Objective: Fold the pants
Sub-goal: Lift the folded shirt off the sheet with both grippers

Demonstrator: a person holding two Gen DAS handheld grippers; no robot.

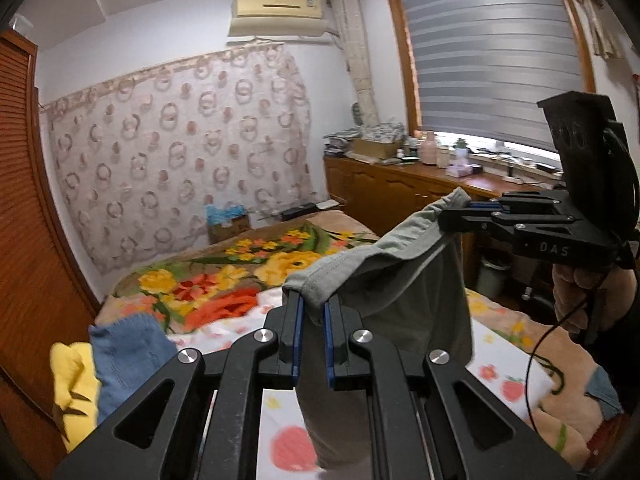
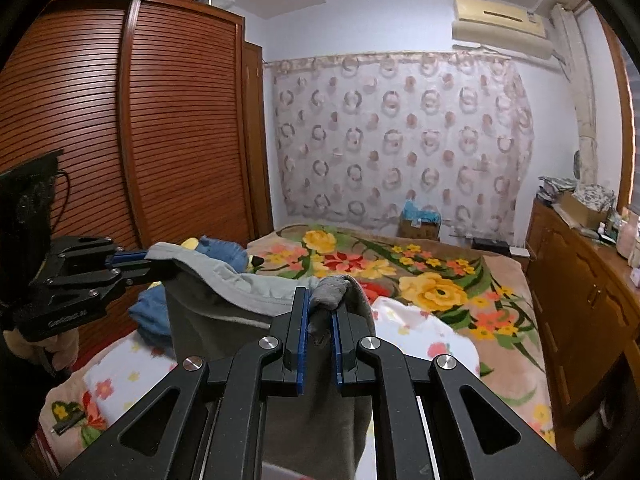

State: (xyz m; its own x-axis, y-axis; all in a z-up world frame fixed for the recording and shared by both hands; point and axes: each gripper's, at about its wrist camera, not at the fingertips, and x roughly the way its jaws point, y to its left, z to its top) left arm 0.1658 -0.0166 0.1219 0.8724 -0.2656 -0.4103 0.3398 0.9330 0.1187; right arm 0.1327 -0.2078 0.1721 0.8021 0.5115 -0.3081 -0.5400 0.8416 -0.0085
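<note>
On the far left of the left wrist view is a brown wardrobe. Below it, a yellow cloth and a blue cloth lie on the edge of the bed. The bed has a blanket with big flowers on it.

In the middle, the left gripper pinches one top corner of the grey pants. The pants are up in the air over the bed. Their top edge stretches between the two grippers and the rest hangs down.

To the right, the right gripper pinches the other top corner, higher up. A hand holds its handle. Behind it a cabinet full of small things stands under the window.

In the right wrist view, the left gripper is on the left, in front of the wardrobe, pressed on the pants. The blue cloth sits behind it. In the middle, the right gripper squeezes a bunched bit of pants between its fingers. Past it lies the bed, and a curtain hangs on the back wall. The cabinet is on the right.
</note>
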